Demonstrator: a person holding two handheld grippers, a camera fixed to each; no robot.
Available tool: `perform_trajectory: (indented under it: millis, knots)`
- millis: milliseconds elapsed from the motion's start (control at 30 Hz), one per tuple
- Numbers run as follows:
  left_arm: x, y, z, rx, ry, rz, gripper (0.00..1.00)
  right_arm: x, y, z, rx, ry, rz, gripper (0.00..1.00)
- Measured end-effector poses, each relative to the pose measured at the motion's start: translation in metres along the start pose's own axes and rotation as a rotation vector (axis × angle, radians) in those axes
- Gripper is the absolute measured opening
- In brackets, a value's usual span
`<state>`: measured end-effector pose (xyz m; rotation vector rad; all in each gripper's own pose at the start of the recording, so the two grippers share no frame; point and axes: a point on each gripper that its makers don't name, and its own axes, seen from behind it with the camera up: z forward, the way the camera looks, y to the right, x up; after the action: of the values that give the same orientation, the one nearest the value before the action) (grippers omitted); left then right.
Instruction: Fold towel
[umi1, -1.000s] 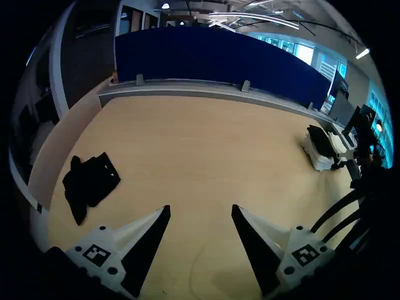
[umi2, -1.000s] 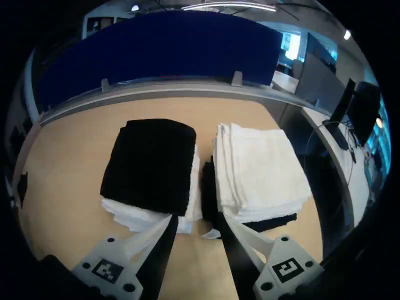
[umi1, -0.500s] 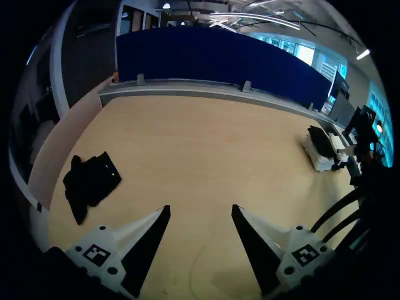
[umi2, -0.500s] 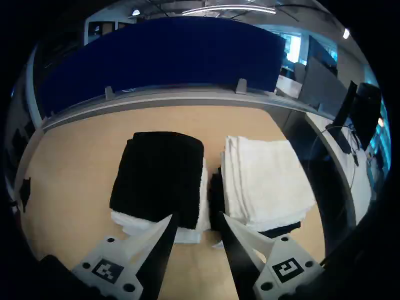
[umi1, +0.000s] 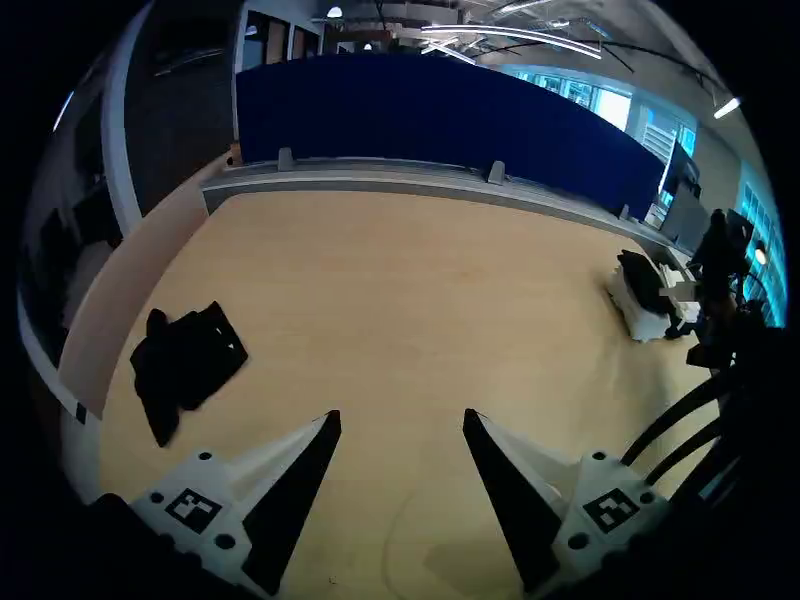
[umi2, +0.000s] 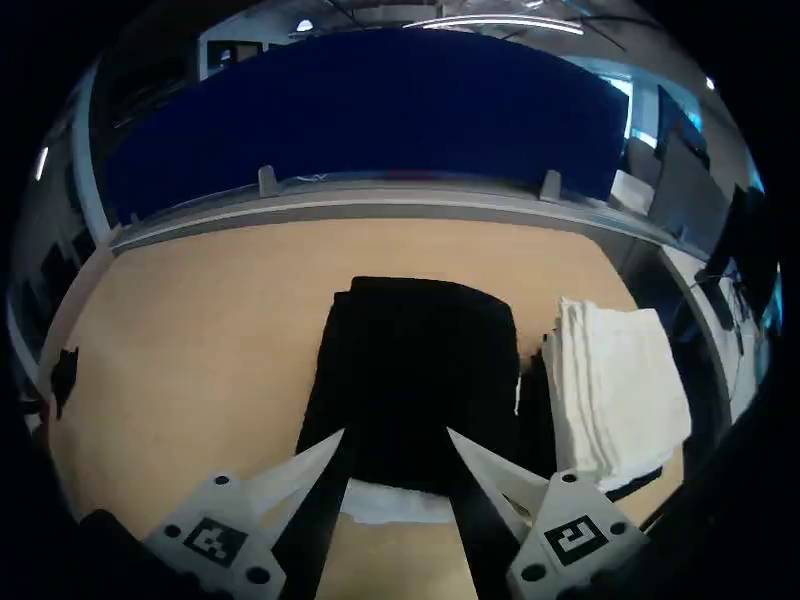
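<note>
— Fingers (umi1: 290, 480) on left gripper (umi1: 400, 415): spread wide, clasping nothing, hanging over bare light wooden tabletop (umi1: 420, 290).

— And on right gripper (umi2: 395, 440)?

— Parted too, somewhat narrower, gripping nothing. Poised at near edge of neatly folded black terry towel (umi2: 415, 370); touching or just above, cannot tell.

— Lying on what?

— On flat folded white towels (umi2: 395, 503) peeking out beneath. Just beside, toward that view's right, second stack of folded white terry towels (umi2: 620, 395). Farther back, long dark blue partition screen (umi2: 380, 110).

— So which step?

— Seemingly between towels: done with one pile, not yet picking up next piece.

— Meaning which piece?

— Probably crumpled black cloth towel (umi1: 185, 365), heaped near tabletop's left edge in left gripper view, well apart from both stacks. Showing also, small and dark, as same towel (umi2: 63, 372) at far left in right gripper view.

— Calls for what?

— Likely carrying both grippers across, pinching two corners, lifting, then spreading flat before any fold.

— Handling?

— Looks soft, limp, bunched in overlapping folds. Hard to pick out corners from here, so probably worth shaking out first.
</note>
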<state>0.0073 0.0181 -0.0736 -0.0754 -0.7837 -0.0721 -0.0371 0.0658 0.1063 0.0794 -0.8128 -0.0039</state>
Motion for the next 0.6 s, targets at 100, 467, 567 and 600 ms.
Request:
perform_trajectory:
  millis: [100, 467, 567, 600]
  knots:
    - [-0.001, -0.004, -0.001, 0.005, 0.0, -0.007, 0.91, 0.0, -0.001, 0.003, -0.002, -0.001, 0.003, 0.6]
    - [-0.004, -0.008, 0.002, 0.011, -0.006, -0.01, 0.91, -0.018, 0.002, 0.016, -0.023, -0.029, -0.007, 0.88]
    - [-0.004, -0.008, 0.003, 0.01, -0.007, -0.011, 0.91, -0.019, 0.001, 0.018, -0.029, -0.027, -0.013, 0.9]
    - [-0.004, -0.008, 0.004, 0.01, -0.007, -0.011, 0.91, -0.02, 0.001, 0.018, -0.03, -0.027, -0.014, 0.91]
